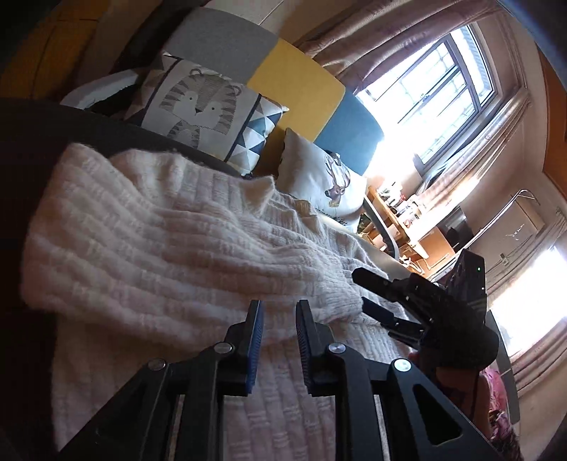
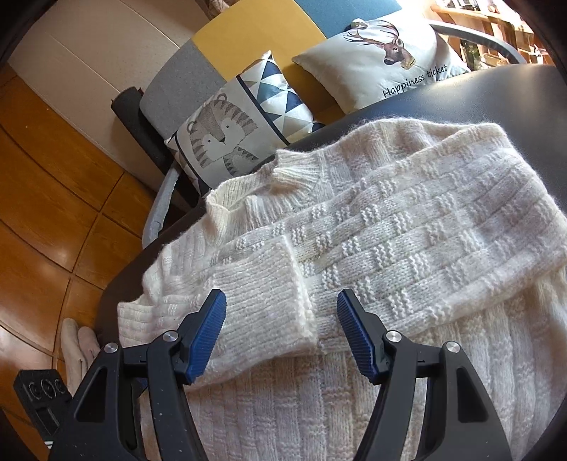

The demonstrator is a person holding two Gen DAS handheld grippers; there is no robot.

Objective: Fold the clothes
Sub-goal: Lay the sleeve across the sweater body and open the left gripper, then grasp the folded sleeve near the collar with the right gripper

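A cream knitted sweater [image 2: 389, 230] lies flat on a dark round table [image 2: 496, 95], with both sleeves folded across its body. One ribbed cuff [image 2: 269, 294] rests just in front of my right gripper [image 2: 281, 305], which is open wide above it, pads clear of the knit. In the left wrist view the sweater [image 1: 159, 241] fills the middle. My left gripper [image 1: 280, 312] hovers over its near edge, jaws a narrow gap apart with nothing between them. The right gripper [image 1: 361, 289] shows there too, open at the sweater's right edge.
Behind the table a sofa [image 2: 248, 32] carries a tiger cushion [image 2: 219, 134] and a deer cushion [image 2: 382, 53]. Wooden floor [image 2: 53, 177] lies to the left, with pale socks [image 2: 78, 347] and a black device [image 2: 39, 393]. A bright window [image 1: 443, 88] and a cluttered desk [image 1: 400, 212] stand beyond.
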